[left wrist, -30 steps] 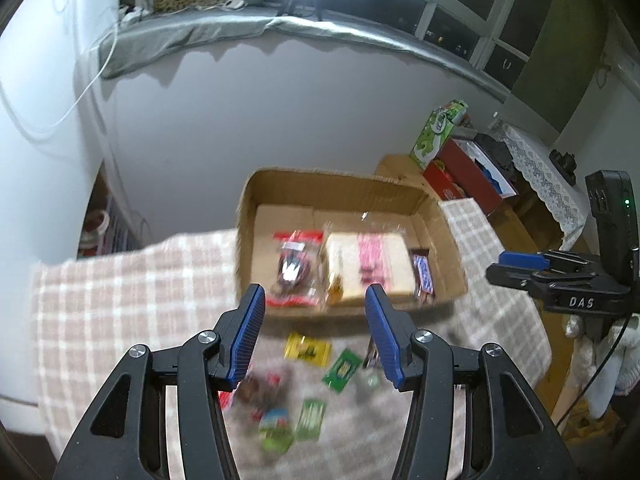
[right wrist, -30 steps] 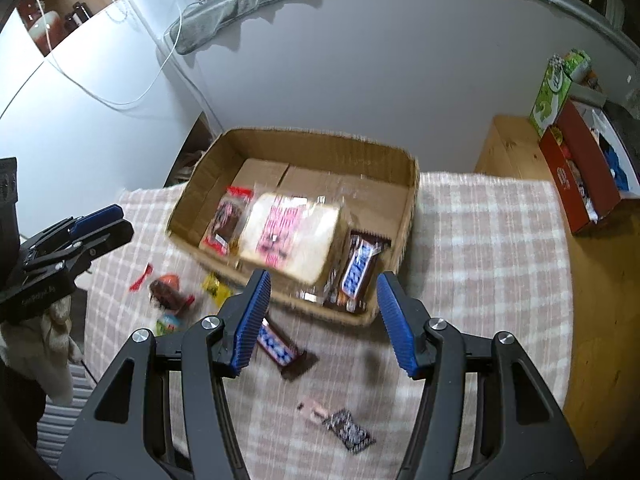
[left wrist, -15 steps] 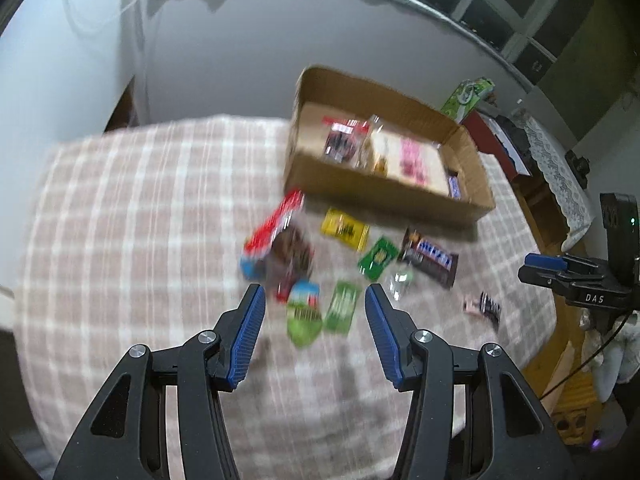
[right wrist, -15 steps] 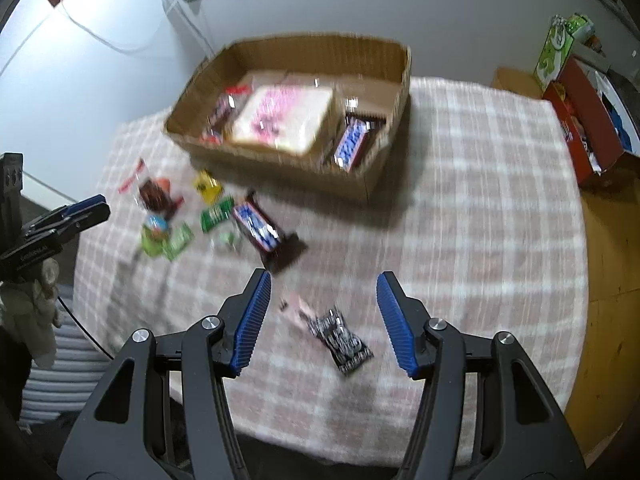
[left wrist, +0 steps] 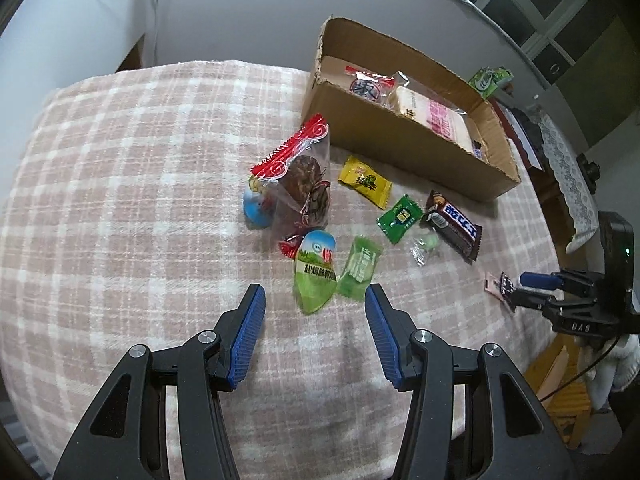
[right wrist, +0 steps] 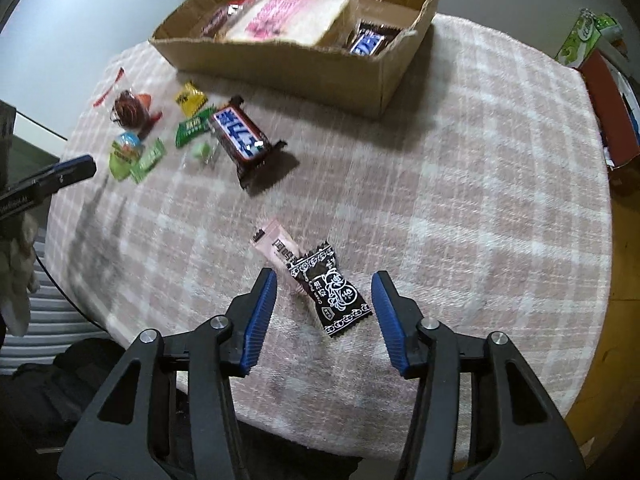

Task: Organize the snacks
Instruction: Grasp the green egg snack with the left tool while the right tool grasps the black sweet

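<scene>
Loose snacks lie on the plaid cloth in front of a cardboard box (left wrist: 400,140) that holds a bread packet (left wrist: 436,116) and other packets. My left gripper (left wrist: 313,292) is open just short of a green-and-white packet (left wrist: 316,272) and a pale green candy (left wrist: 360,266). Beyond them lie a red-edged clear packet (left wrist: 304,184), a yellow candy (left wrist: 364,182) and a chocolate bar (left wrist: 456,224). My right gripper (right wrist: 325,276) points down over a black candy packet (right wrist: 332,288) lying across a pink one (right wrist: 276,244). Its jaws are closing with the black packet between them, untouched.
The cardboard box (right wrist: 288,64) stands at the far side of the round table. The table's edge curves close behind both grippers. A red box (right wrist: 604,112) and a green carton (right wrist: 580,40) sit on a wooden surface to the right.
Both grippers have tipped downward and sunk toward the cloth, away from the box. The loose snacks now fill each view, and the right jaws have narrowed a little.
</scene>
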Available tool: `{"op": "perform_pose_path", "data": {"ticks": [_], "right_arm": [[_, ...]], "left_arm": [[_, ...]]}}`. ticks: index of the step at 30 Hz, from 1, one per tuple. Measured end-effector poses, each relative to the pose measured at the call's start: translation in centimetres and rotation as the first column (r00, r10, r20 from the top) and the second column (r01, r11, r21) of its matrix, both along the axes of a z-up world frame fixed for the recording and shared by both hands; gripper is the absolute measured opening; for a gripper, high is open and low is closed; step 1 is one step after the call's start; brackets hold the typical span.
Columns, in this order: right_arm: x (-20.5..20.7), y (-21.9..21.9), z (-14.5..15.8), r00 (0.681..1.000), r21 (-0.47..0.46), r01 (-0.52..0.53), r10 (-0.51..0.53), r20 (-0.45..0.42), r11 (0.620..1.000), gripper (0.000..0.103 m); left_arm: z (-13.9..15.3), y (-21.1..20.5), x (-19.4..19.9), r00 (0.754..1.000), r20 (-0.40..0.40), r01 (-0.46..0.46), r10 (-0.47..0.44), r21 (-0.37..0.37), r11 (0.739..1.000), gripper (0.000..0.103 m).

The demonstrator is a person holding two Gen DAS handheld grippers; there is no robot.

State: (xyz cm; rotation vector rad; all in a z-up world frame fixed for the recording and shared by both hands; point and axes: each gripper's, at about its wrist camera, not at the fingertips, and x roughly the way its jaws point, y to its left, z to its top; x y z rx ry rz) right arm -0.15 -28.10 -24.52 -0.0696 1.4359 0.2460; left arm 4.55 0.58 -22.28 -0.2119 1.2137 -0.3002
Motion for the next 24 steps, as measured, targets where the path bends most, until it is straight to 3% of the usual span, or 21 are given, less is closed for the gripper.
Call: {"op": "perform_pose_path", "data": {"ticks": [9, 21, 24], "right_arm": [[-0.2, 0.5, -1.3, 1.000, -0.028, -0.022, 0.021, -0.023, 0.999, 0.041], [0.7, 1.1, -2.0, 0.999, -0.051, -0.036, 0.035, -0.032, 0.998, 0.040], [0.7, 0.9, -1.9, 0.999, -0.068, -0.032, 0.030, -0.024, 0.997, 0.031]], "left_arm": [[-1.5, -0.9, 1.2, 0.999, -0.030, 0.022, -0.022, 0.012, 1.000, 0.050], [-2.4, -1.7, 2.0, 0.999, -0.030, 0.030, -0.029, 0.038, 0.999, 0.050], [-2.4, -2.0, 2.0, 0.999, -0.018, 0.036, -0.035, 0.056, 0.998, 0.046]]}}
